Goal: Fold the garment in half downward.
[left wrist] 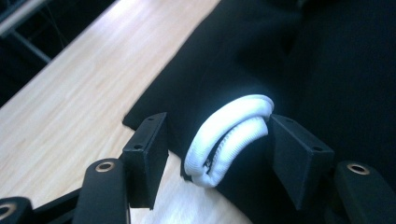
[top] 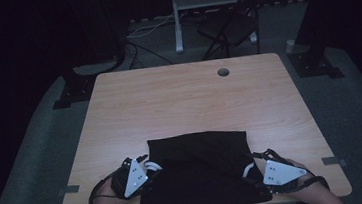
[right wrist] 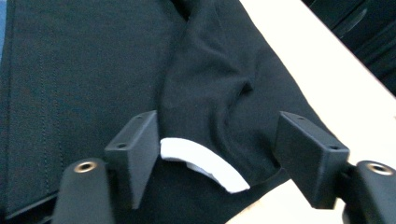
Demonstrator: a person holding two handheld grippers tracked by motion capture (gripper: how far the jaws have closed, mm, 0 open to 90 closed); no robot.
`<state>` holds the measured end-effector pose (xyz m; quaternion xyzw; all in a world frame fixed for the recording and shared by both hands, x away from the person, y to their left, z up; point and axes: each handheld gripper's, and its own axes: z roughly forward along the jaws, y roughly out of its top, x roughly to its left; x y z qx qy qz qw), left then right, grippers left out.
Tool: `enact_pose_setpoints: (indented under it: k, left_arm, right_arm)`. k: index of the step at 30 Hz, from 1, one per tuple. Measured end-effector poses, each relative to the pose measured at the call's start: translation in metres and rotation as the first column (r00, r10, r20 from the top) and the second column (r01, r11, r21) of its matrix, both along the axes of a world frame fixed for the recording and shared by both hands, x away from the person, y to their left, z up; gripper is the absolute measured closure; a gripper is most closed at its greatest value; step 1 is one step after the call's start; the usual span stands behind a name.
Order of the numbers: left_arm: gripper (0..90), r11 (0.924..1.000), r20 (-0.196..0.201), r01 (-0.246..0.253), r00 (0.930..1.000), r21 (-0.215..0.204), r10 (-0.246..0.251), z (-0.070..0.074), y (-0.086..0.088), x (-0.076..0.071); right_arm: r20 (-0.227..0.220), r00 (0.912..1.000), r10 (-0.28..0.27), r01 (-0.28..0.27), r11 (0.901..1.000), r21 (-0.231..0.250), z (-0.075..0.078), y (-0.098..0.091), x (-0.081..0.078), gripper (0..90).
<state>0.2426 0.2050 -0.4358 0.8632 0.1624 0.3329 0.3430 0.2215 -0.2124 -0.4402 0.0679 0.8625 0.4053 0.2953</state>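
Note:
A black garment (top: 199, 150) lies folded flat on the wooden table (top: 178, 97) near its front edge. It has white cuffs at its left (top: 153, 166) and right (top: 246, 169) sides. My left gripper (top: 148, 168) stands open at the garment's left edge. In the left gripper view the folded white cuff (left wrist: 229, 135) lies loose between the spread jaws of the left gripper (left wrist: 217, 128). My right gripper (top: 251, 171) stands open at the garment's right edge. In the right gripper view the right gripper (right wrist: 219, 128) straddles black cloth (right wrist: 210, 93), and a white cuff (right wrist: 201, 163) lies beside its left jaw.
A round cable hole (top: 223, 72) sits at the table's far right. Beyond the table stand a dark chair (top: 229, 24) and a white post (top: 176, 17) on the grey floor. Tape marks (top: 334, 160) sit at the front corners. Bare wood stretches behind the garment.

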Motion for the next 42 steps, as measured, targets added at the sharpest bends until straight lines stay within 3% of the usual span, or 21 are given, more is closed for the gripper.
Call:
enact_pose_setpoints:
  k: [2, 4, 7, 9, 11, 13, 16, 17, 20, 21, 22, 25, 26, 29, 35, 36, 38, 42]
  left_arm:
    - [31.9, 0.9996, 0.004, -0.002, 1.0000, 0.027, 0.002, -0.001, -0.004, -0.003]
    - [31.8, 0.9990, 0.007, 0.012, 0.9999, 0.042, -0.013, -0.002, -0.009, -0.006]
    - [31.6, 0.9974, -0.008, 0.043, 0.9990, 0.058, -0.043, -0.001, -0.016, -0.009]
    - [31.5, 0.9949, -0.017, 0.052, 0.9986, 0.087, -0.051, -0.001, -0.022, -0.011]
    - [31.5, 0.9927, 0.006, 0.045, 0.9989, 0.112, -0.046, -0.001, -0.027, -0.009]
    - [31.6, 0.9909, 0.023, 0.001, 0.9997, 0.134, -0.004, -0.001, -0.030, -0.004]
    - [31.8, 0.9895, 0.012, -0.020, 0.9997, 0.143, 0.019, 0.000, -0.033, 0.003]
    - [32.5, 0.9893, 0.008, -0.021, 0.9998, 0.144, 0.020, 0.000, -0.033, 0.003]
    - [50.5, 0.9844, 0.010, -0.010, 0.9999, 0.176, 0.009, -0.002, -0.034, 0.002]
    - [65.0, 0.9798, 0.022, 0.002, 0.9997, 0.200, -0.006, -0.003, -0.035, 0.001]
    - [65.0, 0.9771, 0.031, 0.003, 0.9995, 0.213, -0.010, -0.005, -0.035, 0.000]
    - [79.6, 0.9688, 0.048, -0.016, 0.9988, 0.247, 0.004, -0.008, -0.035, -0.003]
    - [81.5, 0.9693, 0.072, -0.015, 0.9974, 0.245, -0.002, -0.010, -0.035, -0.005]
    - [84.8, 0.9592, 0.117, -0.008, 0.9928, 0.283, -0.026, -0.015, -0.031, -0.010]
    - [85.7, 0.9406, 0.235, -0.023, 0.9702, 0.339, -0.061, -0.025, -0.025, -0.015]
    - [85.9, 0.9449, 0.234, -0.022, 0.9705, 0.327, -0.058, -0.025, -0.024, -0.015]
    - [85.9, 0.9448, 0.235, -0.019, 0.9700, 0.327, -0.062, -0.026, -0.023, -0.015]
    - [85.9, 0.9452, 0.245, -0.012, 0.9667, 0.326, -0.073, -0.027, -0.021, -0.015]
  right_arm:
    - [0.028, 0.9996, 0.003, -0.002, 0.9992, -0.039, 0.001, 0.007, -0.004, 22.9]
    - [0.023, 0.9995, 0.022, -0.021, 0.9969, -0.076, 0.001, 0.013, -0.007, 22.6]
    - [0.034, 0.9985, 0.043, -0.037, 0.9870, -0.156, 0.000, 0.023, -0.008, 22.3]
    - [0.010, 0.9991, 0.040, -0.038, 0.9868, -0.157, 0.001, 0.027, -0.006, 22.4]
    - [0.007, 0.9996, 0.029, -0.027, 0.9852, -0.169, 0.002, 0.030, -0.003, 25.6]
    - [0.007, 0.9999, 0.015, -0.013, 0.9834, -0.181, 0.003, 0.032, 0.001, 30.4]
    - [-0.005, 1.0000, -0.003, 0.002, 0.9780, -0.209, 0.003, 0.033, 0.005, 41.9]
    - [-0.017, 0.9998, -0.006, 0.003, 0.9781, -0.208, 0.004, 0.034, 0.005, 44.5]
    - [-0.050, 0.9986, -0.016, 0.004, 0.9748, -0.223, 0.005, 0.035, 0.005, 59.7]
    - [-0.051, 0.9982, -0.030, 0.017, 0.9739, -0.226, 0.004, 0.034, 0.005, 67.4]
    - [-0.051, 0.9982, -0.030, 0.017, 0.9739, -0.226, 0.004, 0.034, 0.005, 67.4]
    - [-0.042, 0.9983, -0.040, 0.029, 0.9733, -0.228, 0.002, 0.034, 0.001, 81.9]
    - [-0.031, 0.9990, -0.033, 0.025, 0.9720, -0.234, 0.001, 0.034, -0.001, 84.5]
    - [-0.004, 0.9997, -0.022, 0.021, 0.9758, -0.217, -0.002, 0.031, -0.006, 86.7]
    - [0.064, 0.9979, -0.009, 0.021, 0.9827, -0.184, 0.000, 0.016, -0.011, 86.8]
    - [0.067, 0.9977, -0.015, 0.026, 0.9839, -0.177, 0.001, 0.013, -0.012, 86.9]
    - [0.086, 0.9962, -0.015, 0.030, 0.9832, -0.180, 0.001, 0.006, -0.011, 86.9]
    - [0.069, 0.9975, -0.014, 0.028, 0.9796, -0.199, -0.003, 0.002, -0.010, 87.2]
